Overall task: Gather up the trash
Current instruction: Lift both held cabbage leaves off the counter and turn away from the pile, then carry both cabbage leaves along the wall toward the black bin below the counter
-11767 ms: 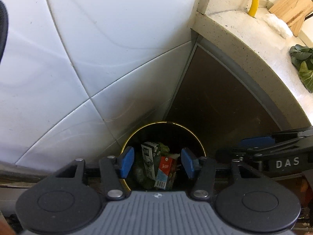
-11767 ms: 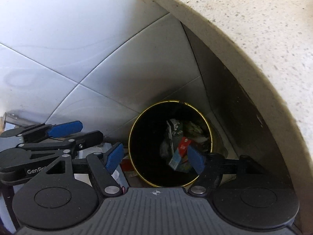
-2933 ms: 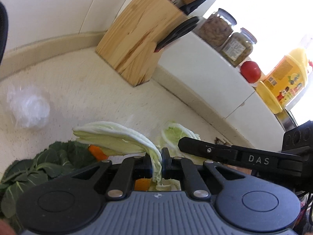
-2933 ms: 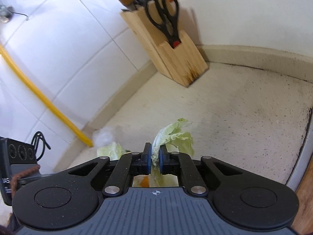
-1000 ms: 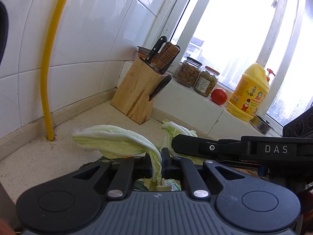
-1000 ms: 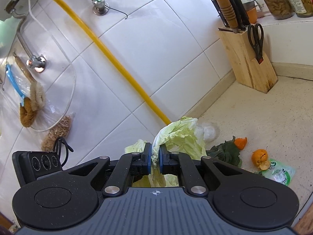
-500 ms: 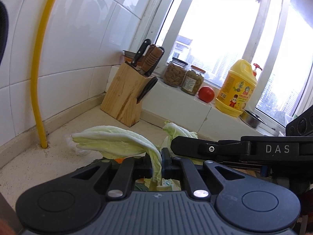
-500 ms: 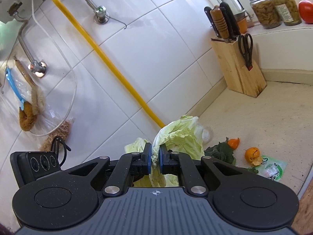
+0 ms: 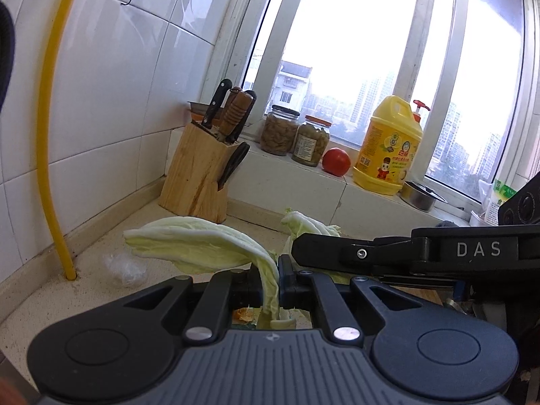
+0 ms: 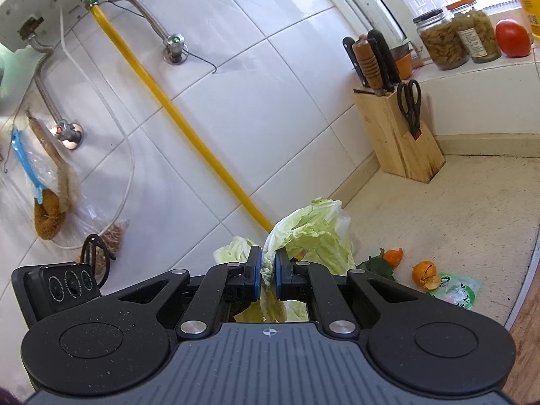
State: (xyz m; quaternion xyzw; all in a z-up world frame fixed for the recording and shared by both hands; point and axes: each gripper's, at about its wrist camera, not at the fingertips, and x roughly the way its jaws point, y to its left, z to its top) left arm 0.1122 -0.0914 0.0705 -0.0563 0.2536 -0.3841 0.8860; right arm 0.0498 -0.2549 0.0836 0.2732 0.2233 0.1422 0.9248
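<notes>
My left gripper (image 9: 271, 278) is shut on a pale green cabbage leaf (image 9: 199, 246) that droops to the left above the counter. Just to its right, the right gripper's body (image 9: 422, 256) crosses the left wrist view. My right gripper (image 10: 268, 270) is shut on a second cabbage leaf (image 10: 314, 233), raised over the speckled counter (image 10: 455, 209). Still lying on that counter are orange peel pieces (image 10: 423, 278), a dark green leaf (image 10: 378, 265), a green-white wrapper (image 10: 455, 290) and a crumpled clear plastic scrap (image 9: 125, 268).
A wooden knife block (image 9: 202, 175) with knives and scissors stands in the corner. Two jars (image 9: 293, 135), a tomato (image 9: 335, 162) and a yellow detergent bottle (image 9: 388, 148) line the window sill. A yellow pipe (image 10: 175, 114) runs down the tiled wall. Brushes (image 10: 47, 185) hang at the left.
Both grippers, each still holding its cabbage leaf, have risen and tilted up from the counter; more of the window and the upper wall shows now.
</notes>
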